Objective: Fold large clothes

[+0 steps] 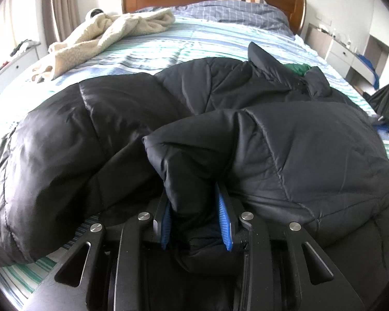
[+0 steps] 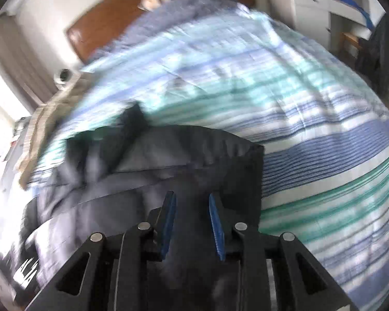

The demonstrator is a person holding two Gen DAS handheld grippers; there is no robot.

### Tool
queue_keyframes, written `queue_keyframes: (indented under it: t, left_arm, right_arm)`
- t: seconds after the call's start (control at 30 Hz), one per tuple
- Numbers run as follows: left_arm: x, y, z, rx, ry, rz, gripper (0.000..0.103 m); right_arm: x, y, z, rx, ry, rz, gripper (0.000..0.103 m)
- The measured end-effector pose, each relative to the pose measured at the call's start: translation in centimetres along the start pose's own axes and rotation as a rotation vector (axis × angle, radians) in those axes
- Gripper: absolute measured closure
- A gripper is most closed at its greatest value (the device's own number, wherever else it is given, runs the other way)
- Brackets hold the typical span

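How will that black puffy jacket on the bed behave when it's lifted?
The black puffer jacket probably flops and sags, since it lies in soft folds. Its sheen suggests slippery fabric. The quilted padding looks bulky but likely light; the left tool pinches a thick wad.

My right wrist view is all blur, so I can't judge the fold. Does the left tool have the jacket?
Observer: Yes. The left tool is shut on a bunched fold of the black jacket.
Operator: And the beige smear on my left?
Observer: That is a cream fleece, lying crumpled on the bed beyond the jacket and apart from it.
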State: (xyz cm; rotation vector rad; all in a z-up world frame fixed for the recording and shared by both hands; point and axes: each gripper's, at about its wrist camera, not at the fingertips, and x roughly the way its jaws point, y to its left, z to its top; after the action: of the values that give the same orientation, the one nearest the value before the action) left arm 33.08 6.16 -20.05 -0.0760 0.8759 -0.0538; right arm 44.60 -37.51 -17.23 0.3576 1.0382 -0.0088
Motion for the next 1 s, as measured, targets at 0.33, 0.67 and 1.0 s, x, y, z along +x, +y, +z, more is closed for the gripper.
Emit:
queue_keyframes:
  t: [0.33,0.67,1.0]
  left_arm:
    - [0.2,0.1,-0.1,-0.007,-0.002,-0.012,0.070]
    - [-1.4,0.1,0.6,-0.002,0.048,0.059,0.042]
    - [-11.6,8.2,-3.7,-0.142,0.039,0.092,0.012]
  right_arm:
    - [-4.7,0.8,-3.9,-0.047,-0.034,0.067,0.073]
    - [-15.2,3.2,-20.3,-0.234,0.018,0.210,0.059]
    - [-23.4,5.0,-28.0,-0.332,-0.105,0.208,0.025]
